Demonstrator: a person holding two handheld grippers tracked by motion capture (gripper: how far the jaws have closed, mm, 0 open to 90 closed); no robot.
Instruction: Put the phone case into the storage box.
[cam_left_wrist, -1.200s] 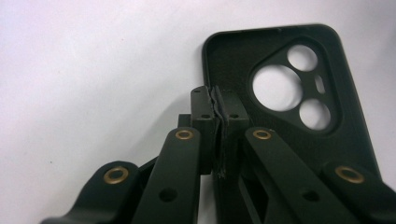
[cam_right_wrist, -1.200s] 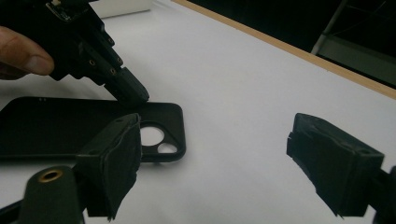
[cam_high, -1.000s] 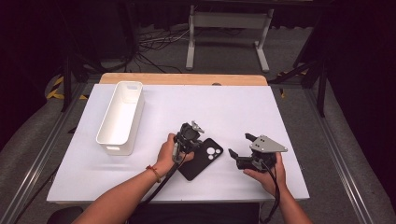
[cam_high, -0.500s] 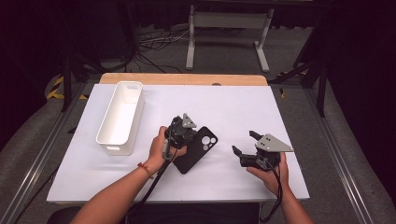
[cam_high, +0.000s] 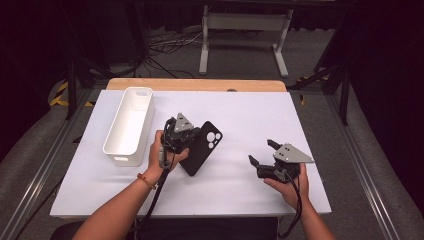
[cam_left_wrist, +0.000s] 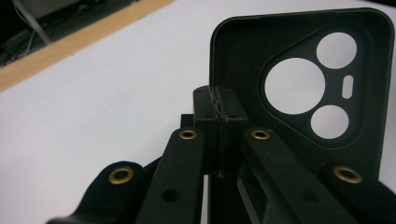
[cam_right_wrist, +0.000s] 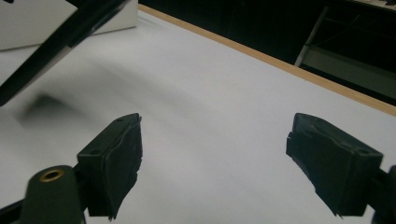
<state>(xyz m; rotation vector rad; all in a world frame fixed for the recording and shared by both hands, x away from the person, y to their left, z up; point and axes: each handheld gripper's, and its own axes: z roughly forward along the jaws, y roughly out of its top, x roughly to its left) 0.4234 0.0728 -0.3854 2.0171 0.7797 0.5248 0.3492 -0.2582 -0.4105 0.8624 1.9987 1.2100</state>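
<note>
So our left gripper (cam_high: 186, 131) has carried the black phone case (cam_high: 202, 147) up and toward the left of the high view since a second ago, jaws pinched tight on one edge, and the case now hangs tilted at centre frame, looks like it's headed for the white bin (cam_high: 129, 125) at centre left. The right gripper (cam_high: 263, 154) sits lower right, jaws spread and empty. Everything's on a white bench (cam_high: 250, 110) with a wooden back edge, dark room and cables on the floor behind.
</note>
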